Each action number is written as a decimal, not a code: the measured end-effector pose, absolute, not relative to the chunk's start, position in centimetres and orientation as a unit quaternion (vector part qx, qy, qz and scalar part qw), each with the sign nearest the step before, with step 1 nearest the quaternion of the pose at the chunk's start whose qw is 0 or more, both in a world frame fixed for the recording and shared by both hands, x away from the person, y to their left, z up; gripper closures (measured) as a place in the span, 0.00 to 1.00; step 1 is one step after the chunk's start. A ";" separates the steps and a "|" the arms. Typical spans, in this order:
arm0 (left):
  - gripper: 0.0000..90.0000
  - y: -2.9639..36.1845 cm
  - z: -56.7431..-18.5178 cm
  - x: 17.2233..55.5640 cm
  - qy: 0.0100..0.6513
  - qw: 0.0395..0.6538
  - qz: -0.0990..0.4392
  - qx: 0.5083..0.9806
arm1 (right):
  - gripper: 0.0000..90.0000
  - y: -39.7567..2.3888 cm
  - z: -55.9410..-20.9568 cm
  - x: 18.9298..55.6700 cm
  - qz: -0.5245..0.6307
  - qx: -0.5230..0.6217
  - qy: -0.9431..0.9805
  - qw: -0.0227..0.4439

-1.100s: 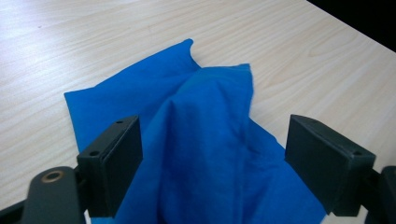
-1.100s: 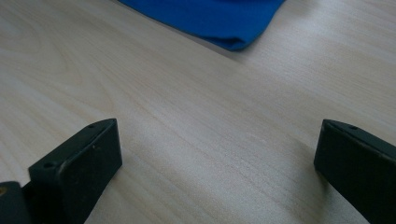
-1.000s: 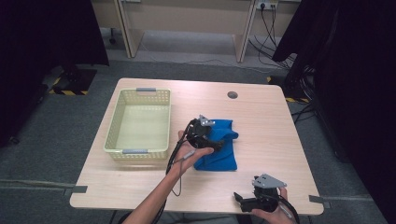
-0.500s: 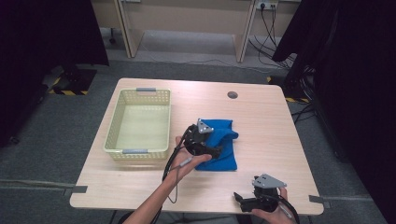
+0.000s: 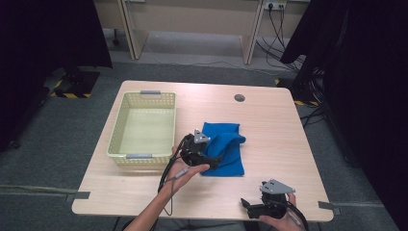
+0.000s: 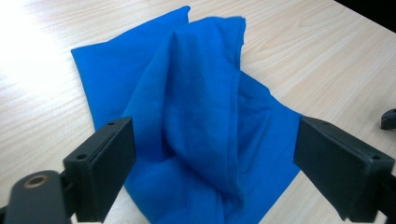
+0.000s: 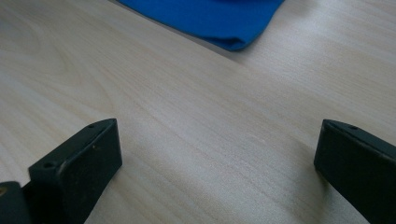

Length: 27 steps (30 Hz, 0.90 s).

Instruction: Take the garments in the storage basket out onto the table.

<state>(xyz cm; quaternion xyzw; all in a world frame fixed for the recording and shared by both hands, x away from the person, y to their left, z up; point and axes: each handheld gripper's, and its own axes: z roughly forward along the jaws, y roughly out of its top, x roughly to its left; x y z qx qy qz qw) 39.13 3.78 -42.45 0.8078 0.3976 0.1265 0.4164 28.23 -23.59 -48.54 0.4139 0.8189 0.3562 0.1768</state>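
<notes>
A blue cloth (image 5: 228,144) lies crumpled on the wooden table, right of the basket. In the left gripper view the cloth (image 6: 201,102) has a raised fold running down its middle. My left gripper (image 5: 215,161) hovers low over the cloth's near left part. Its jaws have just been opening and stand wide apart (image 6: 215,163); the fold lies between them and the pads do not press on it. My right gripper (image 5: 249,206) rests at the table's front edge, open, with bare wood between its fingers (image 7: 217,163). The cloth's near corner (image 7: 210,18) is ahead of it.
A pale yellow plastic basket (image 5: 139,156) stands empty on the left half of the table. A round cable hole (image 5: 239,97) sits near the far edge. Desks, cables and dark curtains lie beyond the table (image 5: 288,130).
My left gripper has come back toward the person and a little lower over the cloth. The right gripper has stayed where it was.
</notes>
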 end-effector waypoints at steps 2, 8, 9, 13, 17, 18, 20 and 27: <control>0.12 3.9 -42.6 39.0 0.394 0.417 0.129 0.809 | 0.01 -23.6 -48.5 28.2 0.356 0.414 0.819 0.177; 0.10 4.1 -42.8 38.4 0.384 0.418 0.134 0.812 | 0.01 -23.6 -48.5 28.2 0.356 0.414 0.819 0.177; 0.09 4.2 -42.8 38.3 0.382 0.418 0.135 0.813 | 0.01 -23.6 -48.5 28.2 0.356 0.414 0.819 0.177; 0.08 4.7 -43.0 38.0 0.384 0.420 0.131 0.812 | 0.01 -23.6 -48.5 28.2 0.356 0.414 0.819 0.177; 0.08 5.2 -43.4 37.7 0.385 0.421 0.132 0.811 | 0.01 -23.6 -48.5 28.2 0.356 0.414 0.819 0.177; 0.08 5.4 -43.4 37.7 0.385 0.421 0.132 0.811 | 0.01 -23.6 -48.5 28.2 0.356 0.414 0.819 0.177; 0.08 5.7 -43.7 37.4 0.387 0.421 0.131 0.810 | 0.01 -23.6 -48.5 28.2 0.356 0.414 0.819 0.177; 0.09 6.5 -44.4 36.7 0.387 0.418 0.129 0.812 | 0.01 -23.5 -48.5 28.2 0.355 0.415 0.819 0.177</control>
